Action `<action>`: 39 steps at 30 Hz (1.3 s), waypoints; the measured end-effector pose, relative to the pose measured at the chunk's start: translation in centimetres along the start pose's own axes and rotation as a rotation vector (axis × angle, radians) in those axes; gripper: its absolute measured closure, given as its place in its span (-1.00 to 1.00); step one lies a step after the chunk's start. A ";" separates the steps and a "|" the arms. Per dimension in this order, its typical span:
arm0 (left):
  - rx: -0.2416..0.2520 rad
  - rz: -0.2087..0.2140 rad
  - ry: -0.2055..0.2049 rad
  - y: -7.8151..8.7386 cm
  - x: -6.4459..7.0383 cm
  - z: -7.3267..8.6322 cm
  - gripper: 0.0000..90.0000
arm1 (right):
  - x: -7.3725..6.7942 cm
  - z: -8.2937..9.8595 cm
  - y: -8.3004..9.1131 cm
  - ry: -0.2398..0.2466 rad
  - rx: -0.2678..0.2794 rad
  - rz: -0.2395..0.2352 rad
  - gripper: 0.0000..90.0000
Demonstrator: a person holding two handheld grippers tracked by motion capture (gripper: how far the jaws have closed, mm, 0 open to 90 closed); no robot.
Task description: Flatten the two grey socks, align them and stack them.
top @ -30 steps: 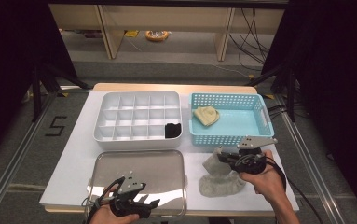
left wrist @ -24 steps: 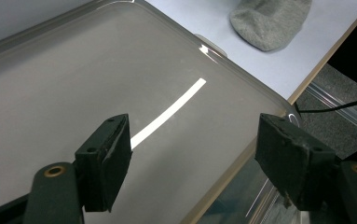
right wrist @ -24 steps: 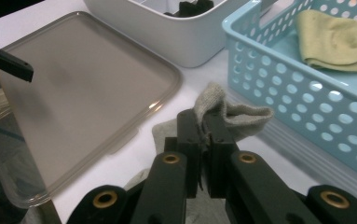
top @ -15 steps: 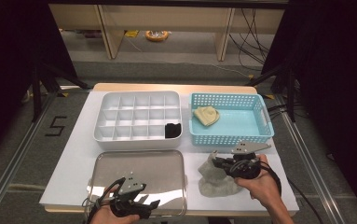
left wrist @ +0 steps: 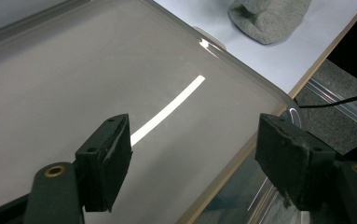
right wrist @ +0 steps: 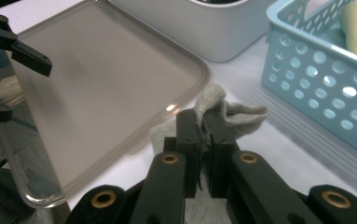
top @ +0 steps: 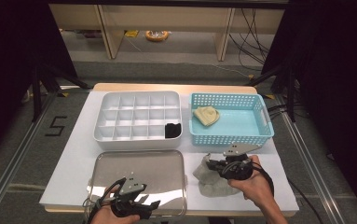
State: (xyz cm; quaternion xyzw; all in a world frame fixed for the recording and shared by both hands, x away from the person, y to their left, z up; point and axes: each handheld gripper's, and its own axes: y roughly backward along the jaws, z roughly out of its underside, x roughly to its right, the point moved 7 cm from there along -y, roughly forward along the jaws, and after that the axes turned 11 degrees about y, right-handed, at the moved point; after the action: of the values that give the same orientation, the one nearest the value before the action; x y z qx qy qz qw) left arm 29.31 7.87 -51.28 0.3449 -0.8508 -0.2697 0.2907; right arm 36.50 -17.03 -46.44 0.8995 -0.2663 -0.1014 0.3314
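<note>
At the near left, the left gripper hovers with jaws wide apart over the near edge of the clear tray lid. Right of that lid, the right gripper pinches a fold of the grey sock, which lies on the white table just near the blue basket.

The right claw has dropped toward the near edge, dragging the pinched grey sock along.

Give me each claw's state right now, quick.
Left claw: open, holding nothing, over the lid.
Right claw: closed on the grey sock.
</note>
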 end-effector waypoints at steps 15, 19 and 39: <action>-0.006 0.024 -0.011 -0.5 0.7 -0.2 -0.40 | 1.1 6.6 2.3 -0.106 -0.022 0.034 0.94; -0.008 0.027 -0.017 -0.6 0.8 -0.2 -0.40 | 1.5 7.1 2.4 -0.135 -0.023 0.050 0.91; -0.020 0.014 -0.025 -0.5 0.6 -0.2 -0.41 | 2.7 5.9 -1.3 -0.128 -0.097 0.042 0.10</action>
State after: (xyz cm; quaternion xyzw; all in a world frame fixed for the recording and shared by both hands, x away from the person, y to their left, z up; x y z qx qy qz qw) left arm 29.33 7.07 -51.32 0.3325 -0.8540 -0.2804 0.2854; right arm 37.15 -20.86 -51.83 0.8683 -0.3005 -0.1646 0.3586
